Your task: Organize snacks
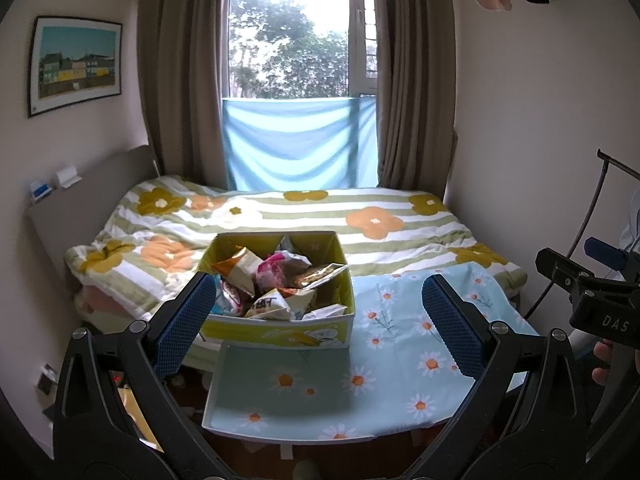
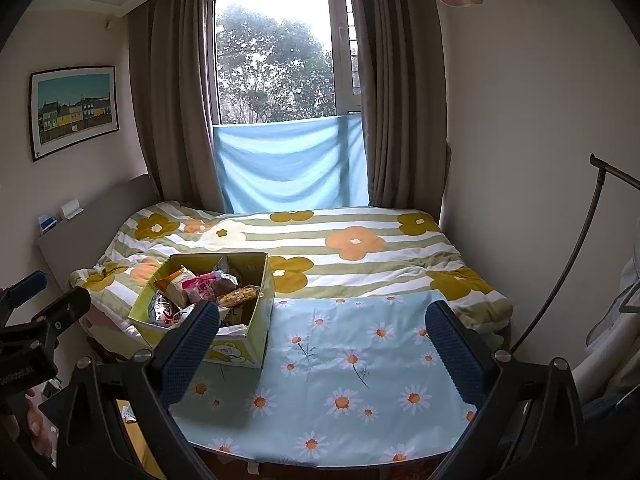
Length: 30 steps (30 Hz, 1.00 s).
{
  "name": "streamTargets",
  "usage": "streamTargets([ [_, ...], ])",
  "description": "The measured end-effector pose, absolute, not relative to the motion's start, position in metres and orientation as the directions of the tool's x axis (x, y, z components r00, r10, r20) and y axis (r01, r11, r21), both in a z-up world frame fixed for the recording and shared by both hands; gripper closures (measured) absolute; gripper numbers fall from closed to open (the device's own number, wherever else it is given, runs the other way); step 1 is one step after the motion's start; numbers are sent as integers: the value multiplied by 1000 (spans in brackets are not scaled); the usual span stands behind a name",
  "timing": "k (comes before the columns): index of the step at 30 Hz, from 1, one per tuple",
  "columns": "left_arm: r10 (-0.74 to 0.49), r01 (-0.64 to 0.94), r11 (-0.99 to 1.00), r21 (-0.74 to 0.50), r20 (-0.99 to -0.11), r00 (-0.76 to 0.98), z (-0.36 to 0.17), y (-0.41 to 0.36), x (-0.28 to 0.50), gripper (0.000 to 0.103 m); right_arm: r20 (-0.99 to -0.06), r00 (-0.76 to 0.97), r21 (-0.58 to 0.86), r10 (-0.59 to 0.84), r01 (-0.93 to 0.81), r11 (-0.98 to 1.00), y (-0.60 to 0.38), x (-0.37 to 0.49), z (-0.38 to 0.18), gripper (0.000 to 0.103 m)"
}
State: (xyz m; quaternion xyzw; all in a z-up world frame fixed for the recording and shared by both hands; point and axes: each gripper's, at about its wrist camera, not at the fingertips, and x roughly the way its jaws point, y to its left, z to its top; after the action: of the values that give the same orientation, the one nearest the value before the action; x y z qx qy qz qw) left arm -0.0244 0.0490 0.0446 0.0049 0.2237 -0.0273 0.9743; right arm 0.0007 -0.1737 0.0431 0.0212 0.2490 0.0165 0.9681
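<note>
We hold both claws, left (image 1: 316, 324) and right (image 2: 322, 348), with fingers spread wide and empty over the daisy cloth (image 2: 360, 364). Beyond them the yellow box (image 1: 280, 332) of snack packets (image 1: 276, 280) (heaped loosely) sits on the cloth's left part, bed (image 2: 360, 240) behind.

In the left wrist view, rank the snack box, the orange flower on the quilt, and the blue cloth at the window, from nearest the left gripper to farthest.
From the left gripper:
1. Snack box, just ahead, left of centre.
2. Orange flower, mid-bed, to the right.
3. Blue cloth, at the window beyond the bed.
</note>
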Motion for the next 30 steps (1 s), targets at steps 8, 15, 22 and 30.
streamTargets([
  [8,-42,46,999,0,-434,900,45,49,-26,1,-481,876,54,35,-10,998,-171,0,45,1],
  [15,-44,48,999,-1,-435,899,44,49,-24,1,-481,876,55,30,-3,998,-171,-1,45,1],
  [22,-35,42,999,8,-426,904,44,47,-20,1,-480,877,59,27,1,998,-171,0,44,1],
  [30,21,-6,999,40,-390,921,46,43,-19,1,-481,876,62,22,9,998,-169,3,43,1],
])
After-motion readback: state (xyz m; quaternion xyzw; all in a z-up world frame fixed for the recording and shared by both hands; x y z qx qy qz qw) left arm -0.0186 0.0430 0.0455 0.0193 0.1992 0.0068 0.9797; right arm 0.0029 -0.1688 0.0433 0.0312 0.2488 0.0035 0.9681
